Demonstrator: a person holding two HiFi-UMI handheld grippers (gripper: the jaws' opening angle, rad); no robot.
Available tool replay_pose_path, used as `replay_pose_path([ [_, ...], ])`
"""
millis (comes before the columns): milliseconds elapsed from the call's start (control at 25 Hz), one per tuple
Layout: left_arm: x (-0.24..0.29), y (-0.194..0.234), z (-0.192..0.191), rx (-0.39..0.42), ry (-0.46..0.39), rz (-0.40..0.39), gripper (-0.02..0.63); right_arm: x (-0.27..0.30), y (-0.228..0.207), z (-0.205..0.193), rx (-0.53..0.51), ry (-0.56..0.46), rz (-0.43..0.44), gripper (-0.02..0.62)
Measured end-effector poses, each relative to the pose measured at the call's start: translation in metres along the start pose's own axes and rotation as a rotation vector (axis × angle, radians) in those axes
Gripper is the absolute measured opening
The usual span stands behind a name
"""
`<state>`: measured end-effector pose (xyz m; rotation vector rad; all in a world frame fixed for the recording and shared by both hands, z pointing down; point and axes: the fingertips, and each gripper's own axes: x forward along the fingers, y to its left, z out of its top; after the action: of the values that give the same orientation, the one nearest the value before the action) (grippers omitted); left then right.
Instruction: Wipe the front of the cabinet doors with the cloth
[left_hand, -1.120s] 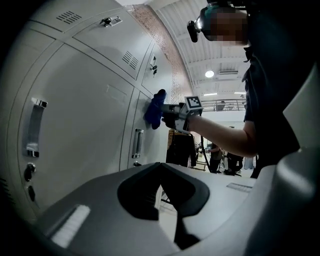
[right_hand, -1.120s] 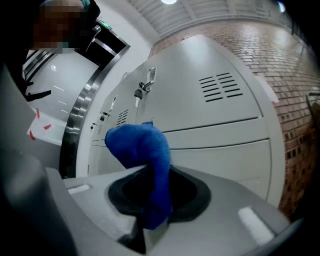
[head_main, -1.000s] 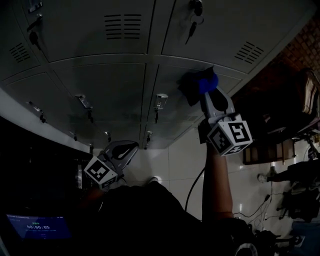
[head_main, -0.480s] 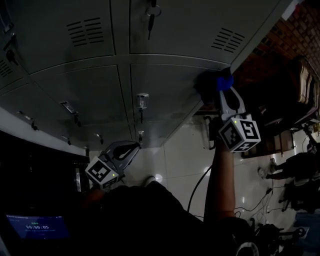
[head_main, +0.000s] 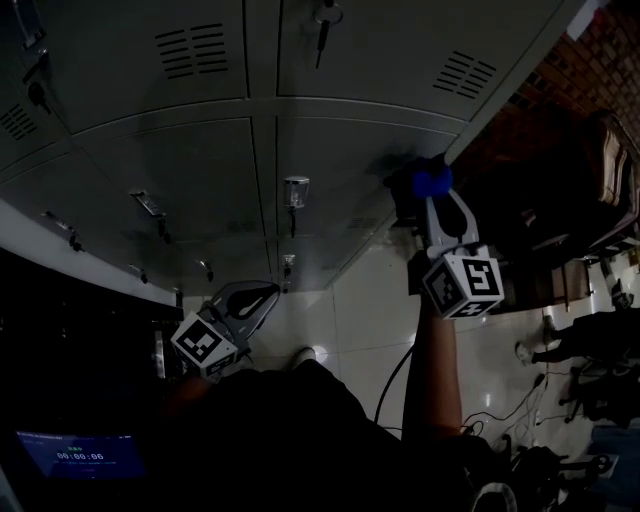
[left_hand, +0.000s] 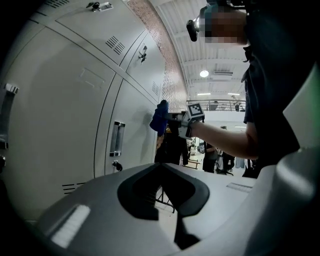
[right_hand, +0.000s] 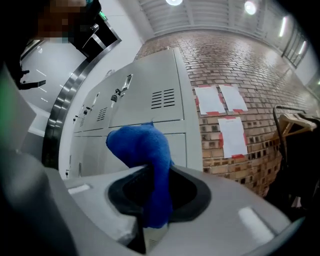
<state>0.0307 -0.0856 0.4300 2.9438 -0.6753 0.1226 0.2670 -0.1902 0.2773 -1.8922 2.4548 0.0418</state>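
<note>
Grey metal cabinet doors (head_main: 200, 170) fill the upper head view. My right gripper (head_main: 432, 200) is shut on a blue cloth (head_main: 430, 182) and holds it against the lower door by the cabinet's right edge. In the right gripper view the cloth (right_hand: 145, 155) bulges up out of the jaws, with the doors (right_hand: 150, 100) behind it. My left gripper (head_main: 262, 296) hangs low by the person's body, shut and holding nothing. The left gripper view shows its jaws (left_hand: 167, 200) closed, a door (left_hand: 65, 115) beside them and the cloth (left_hand: 160, 117) far off.
Door handles (head_main: 295, 192) and a key (head_main: 325, 20) stick out of the doors. A brick wall with paper sheets (right_hand: 220, 100) adjoins the cabinet's right side, with a clothes rack (right_hand: 295, 120) beyond. Pale tiled floor (head_main: 350, 320) lies below. A person (head_main: 590, 340) stands at far right.
My right gripper slid the cloth rightward across the door to the cabinet's right edge, then slightly down. The left gripper has stayed where it was.
</note>
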Motion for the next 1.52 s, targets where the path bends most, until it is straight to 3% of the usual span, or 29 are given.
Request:
replay_pose_path([
  [280, -0.035, 0.002, 0.002, 0.001, -0.015, 0.014, 0.003, 0.009, 0.08, -0.028, 0.05, 0.041, 0.125, 0.069],
  [520, -0.076, 0.015, -0.002, -0.004, -0.029, 0.089, 0.004, 0.038, 0.145, -0.03, 0.044, 0.057, 0.244, 0.069],
  [840, -0.121, 0.029, -0.01, -0.03, -0.032, 0.191, 0.003, 0.076, 0.19, -0.039, 0.057, 0.07, 0.32, 0.069],
  [1160, -0.115, 0.029, -0.009, -0.039, -0.019, 0.197, 0.004, 0.083, 0.177, -0.045, 0.05, 0.08, 0.305, 0.069],
  [1520, -0.069, 0.022, -0.009, -0.029, -0.009, 0.12, 0.003, 0.062, 0.099, -0.049, 0.052, 0.096, 0.188, 0.069],
])
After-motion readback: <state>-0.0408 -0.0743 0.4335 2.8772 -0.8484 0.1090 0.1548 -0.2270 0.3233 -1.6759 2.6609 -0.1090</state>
